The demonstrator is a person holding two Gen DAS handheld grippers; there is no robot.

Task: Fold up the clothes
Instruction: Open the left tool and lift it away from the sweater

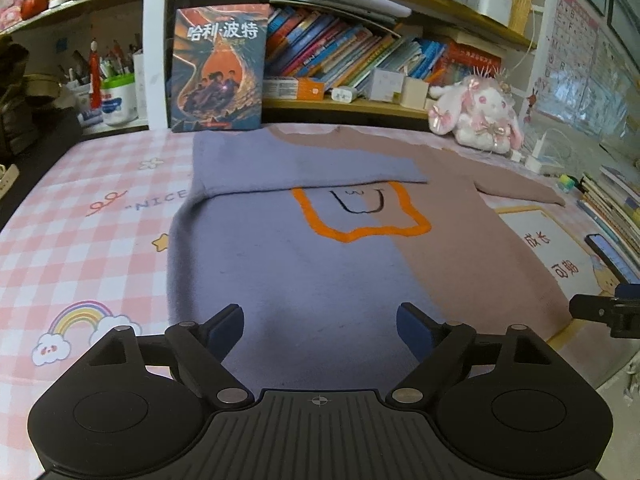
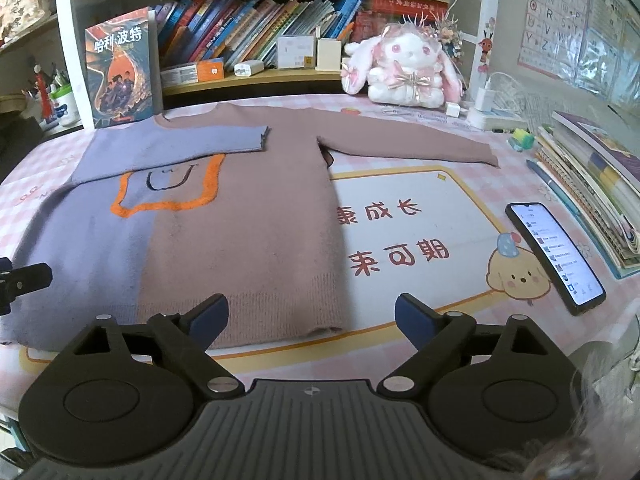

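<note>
A two-tone sweater (image 2: 224, 232) lies flat, front up, on the table (image 1: 80, 248), hem toward the grippers. Its blue sleeve (image 2: 176, 140) is folded across the chest, likely to square the body; the brown sleeve (image 2: 408, 146) stretches out to the right. The pink checked mat covers the table, with bookshelves (image 2: 260, 32) behind. A plush rabbit (image 2: 404, 68) sits at the back and a lit phone (image 2: 554, 252) lies right. The left gripper (image 1: 320, 324) and right gripper (image 2: 312, 316) hover at the hem, jaws wide, holding nothing.

A folded sleeve (image 1: 304, 160) hides the top of the sweater's orange design (image 1: 360, 216); phone (image 2: 554, 252) text is too small to read.
</note>
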